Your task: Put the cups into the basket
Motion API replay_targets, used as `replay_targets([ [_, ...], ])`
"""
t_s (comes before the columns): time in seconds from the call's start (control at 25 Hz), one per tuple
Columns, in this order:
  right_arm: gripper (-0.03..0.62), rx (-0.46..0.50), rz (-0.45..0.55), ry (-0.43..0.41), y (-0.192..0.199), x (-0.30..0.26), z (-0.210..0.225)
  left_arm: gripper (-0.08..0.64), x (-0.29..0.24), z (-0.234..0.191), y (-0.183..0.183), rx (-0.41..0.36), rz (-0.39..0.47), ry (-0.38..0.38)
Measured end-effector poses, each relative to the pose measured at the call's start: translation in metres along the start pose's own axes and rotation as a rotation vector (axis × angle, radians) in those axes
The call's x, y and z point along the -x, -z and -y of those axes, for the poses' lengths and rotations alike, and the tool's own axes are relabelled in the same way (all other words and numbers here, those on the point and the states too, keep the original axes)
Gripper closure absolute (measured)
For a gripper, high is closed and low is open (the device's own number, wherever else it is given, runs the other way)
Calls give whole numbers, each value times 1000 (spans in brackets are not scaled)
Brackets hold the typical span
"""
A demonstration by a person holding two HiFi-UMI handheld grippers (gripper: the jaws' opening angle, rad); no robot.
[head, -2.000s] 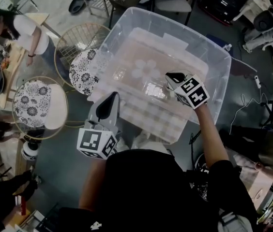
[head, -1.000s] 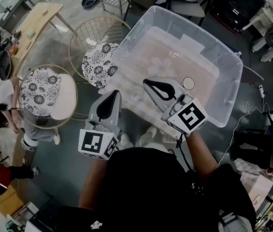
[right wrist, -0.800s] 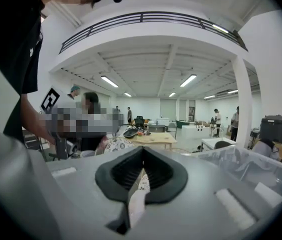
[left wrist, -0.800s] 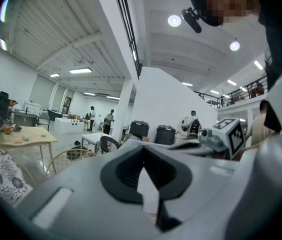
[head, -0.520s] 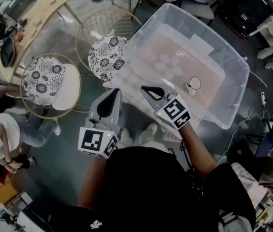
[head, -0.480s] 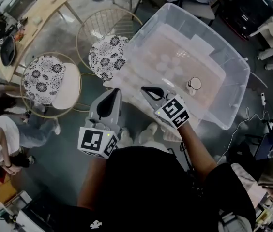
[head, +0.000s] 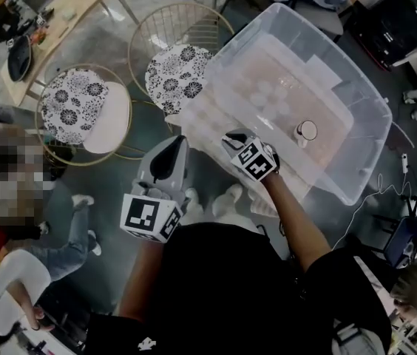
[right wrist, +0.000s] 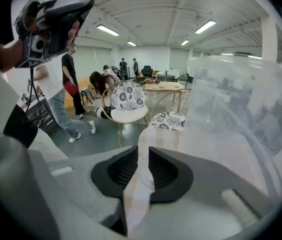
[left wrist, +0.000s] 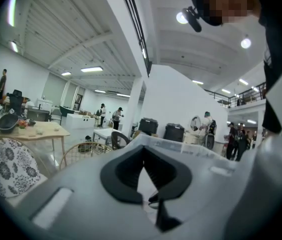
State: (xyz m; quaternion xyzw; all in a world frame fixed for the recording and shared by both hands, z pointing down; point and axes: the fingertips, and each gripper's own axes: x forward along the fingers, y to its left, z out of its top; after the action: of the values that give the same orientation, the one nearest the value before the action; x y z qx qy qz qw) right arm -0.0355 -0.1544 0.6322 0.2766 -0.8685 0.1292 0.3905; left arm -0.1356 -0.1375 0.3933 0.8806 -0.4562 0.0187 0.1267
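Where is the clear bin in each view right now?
Head view: clear bin, upper right of centre.
Left gripper view: its rim crosses mid-frame, just above the jaws.
Right gripper view: its translucent wall fills the right half.
Shared landmark: the flower-patterned chairs, left of the bin in all three.

Cup [head: 306, 131] sits prob. upright in clear basket [head: 358, 161], R gripper [head: 232, 137] at near rim.

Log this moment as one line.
left gripper: shut, empty | right gripper: jaws just opening, nothing between | cup: upright in clear bin
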Motion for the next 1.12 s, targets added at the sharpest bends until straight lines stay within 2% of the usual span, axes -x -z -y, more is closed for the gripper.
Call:
replay_targets([
  [0.36,483,132,-186,-46,39,-44,-13,554,9,-13,8,22,-18,-39],
  [0.6,482,249,-292,-70,59,-63,-19,554,10,-16,11,31,-26,-57],
  [1.12,503,359,-450,-49,72,-80,-13,554,13,-23,13,39,-21,-97],
])
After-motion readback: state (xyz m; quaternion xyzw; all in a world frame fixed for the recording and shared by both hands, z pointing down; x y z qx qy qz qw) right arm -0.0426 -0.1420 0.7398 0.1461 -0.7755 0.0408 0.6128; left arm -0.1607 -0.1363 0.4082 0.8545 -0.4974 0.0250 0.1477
